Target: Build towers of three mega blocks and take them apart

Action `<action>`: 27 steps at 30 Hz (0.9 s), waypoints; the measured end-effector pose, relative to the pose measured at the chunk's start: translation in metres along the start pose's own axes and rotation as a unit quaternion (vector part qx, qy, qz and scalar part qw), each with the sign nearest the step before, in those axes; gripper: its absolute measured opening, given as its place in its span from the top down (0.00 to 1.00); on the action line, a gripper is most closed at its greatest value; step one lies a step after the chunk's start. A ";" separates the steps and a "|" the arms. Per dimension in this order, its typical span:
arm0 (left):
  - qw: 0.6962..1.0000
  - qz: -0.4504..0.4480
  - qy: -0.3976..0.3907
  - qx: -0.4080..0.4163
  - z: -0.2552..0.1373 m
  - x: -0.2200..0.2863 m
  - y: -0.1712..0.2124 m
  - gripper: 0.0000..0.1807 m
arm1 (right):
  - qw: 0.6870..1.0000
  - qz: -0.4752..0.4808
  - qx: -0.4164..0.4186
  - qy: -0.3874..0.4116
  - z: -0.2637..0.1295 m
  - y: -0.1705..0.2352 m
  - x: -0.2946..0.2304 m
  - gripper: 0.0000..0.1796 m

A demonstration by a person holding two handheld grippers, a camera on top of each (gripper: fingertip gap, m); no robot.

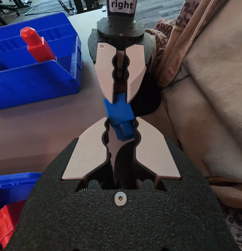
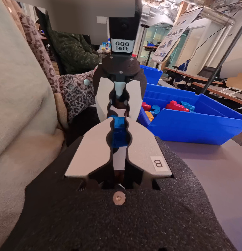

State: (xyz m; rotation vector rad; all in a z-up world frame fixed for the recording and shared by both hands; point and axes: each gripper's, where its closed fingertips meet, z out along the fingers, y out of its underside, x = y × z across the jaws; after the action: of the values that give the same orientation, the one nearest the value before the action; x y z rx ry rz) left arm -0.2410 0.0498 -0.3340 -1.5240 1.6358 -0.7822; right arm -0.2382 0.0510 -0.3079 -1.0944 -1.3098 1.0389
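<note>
Blue blocks [image 1: 119,116], two joined, gripped between two grippers' jaws.

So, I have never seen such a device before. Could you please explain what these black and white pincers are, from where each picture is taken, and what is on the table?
Each pincer is a hand-held gripper with two fingers; a person carries one in each hand. A camera on each gripper looks forward along its fingers, so each picture shows its own gripper near and the other one facing it.

In the left wrist view, the left gripper is at the bottom and the right gripper is opposite. Between them is a blue block piece, off the grey table, gripped at both ends.

The right wrist view shows the same meeting from the other side.

On the table stand blue bins; one holds a red block, another mixed coloured blocks. The beige cloth is the person's clothing.
</note>
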 end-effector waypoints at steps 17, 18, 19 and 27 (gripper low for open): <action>0.999 0.019 -0.006 0.032 -0.007 0.003 -0.014 0.81 | 1.000 0.026 0.002 -0.014 -0.004 -0.001 -0.001 0.82; 0.999 0.011 -0.019 0.035 -0.008 -0.001 -0.015 0.82 | 1.000 0.020 0.006 0.000 -0.005 -0.002 0.003 0.82; 0.999 0.005 -0.031 0.038 -0.011 -0.004 -0.016 0.82 | 1.000 0.016 0.009 0.012 -0.007 -0.003 0.007 0.82; 0.934 -0.140 -0.328 0.013 -0.097 -0.106 0.024 0.76 | 0.997 0.020 0.044 0.052 -0.015 -0.014 0.021 0.82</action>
State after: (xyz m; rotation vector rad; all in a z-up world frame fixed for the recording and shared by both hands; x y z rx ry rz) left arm -0.3352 0.1523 -0.2905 -1.7729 0.9239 -0.3613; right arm -0.2238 0.0690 -0.2898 -1.0966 -1.1526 1.0458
